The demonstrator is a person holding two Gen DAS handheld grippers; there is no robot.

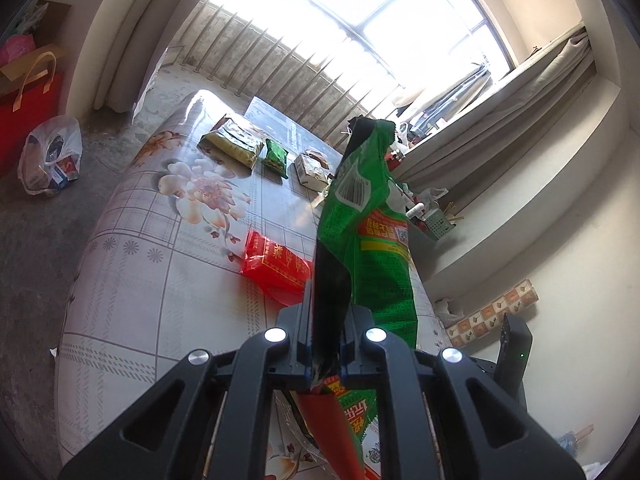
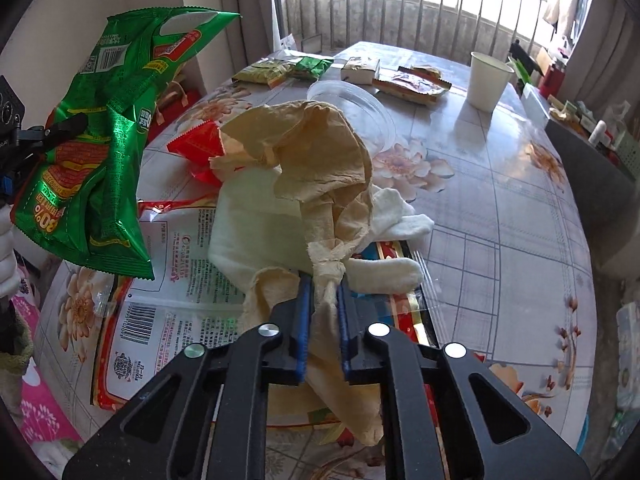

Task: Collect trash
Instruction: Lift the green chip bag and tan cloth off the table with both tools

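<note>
My left gripper [image 1: 326, 320] is shut on a green snack bag [image 1: 370, 216] and holds it upright above the floral table [image 1: 132, 280]. The same bag shows at the left of the right wrist view [image 2: 100, 136], lifted off the table. My right gripper [image 2: 322, 300] is shut on a crumpled tan paper towel [image 2: 316, 148], raised over a white tissue [image 2: 256, 220] and a large flat printed wrapper [image 2: 176, 292]. A red packet [image 1: 276, 268] lies on the table beyond the left gripper; it also shows in the right wrist view [image 2: 196, 144].
At the far end lie a yellow-green packet [image 1: 232, 140], a small green packet [image 1: 276, 156] and a small box [image 1: 312, 168]. A paper cup [image 2: 488, 80], a clear plastic lid [image 2: 352, 100] and an orange wrapper [image 2: 412, 84] stand further on. A plastic bag [image 1: 48, 156] sits on the floor.
</note>
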